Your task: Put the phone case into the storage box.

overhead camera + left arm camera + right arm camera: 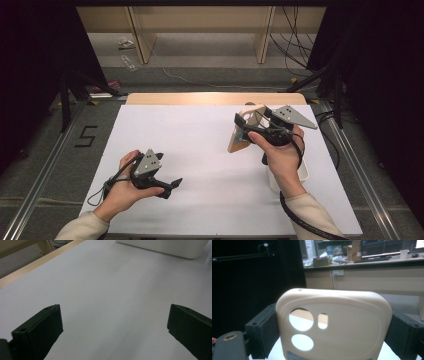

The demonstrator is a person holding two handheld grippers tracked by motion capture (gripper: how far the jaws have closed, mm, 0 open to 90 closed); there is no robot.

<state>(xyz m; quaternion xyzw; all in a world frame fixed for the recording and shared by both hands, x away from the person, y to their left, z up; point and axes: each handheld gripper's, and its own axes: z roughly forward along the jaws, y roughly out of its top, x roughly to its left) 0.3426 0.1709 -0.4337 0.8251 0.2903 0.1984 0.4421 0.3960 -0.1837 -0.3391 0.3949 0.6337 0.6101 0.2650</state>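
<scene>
Phone case (pixel 337 325), beige, clamped by both edges in right gripper (pixel 250 131), raised above white table (pixel 200 150); lower end cut off. Left gripper (pixel 113 332) spread, empty, low over table. White container (pixel 303 172) mostly hidden behind right hand (pixel 280 150).

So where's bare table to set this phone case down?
The white table is bare between the left gripper and the phone case held in the right gripper, and along the far wooden edge. Crowded only near the white container.
</scene>
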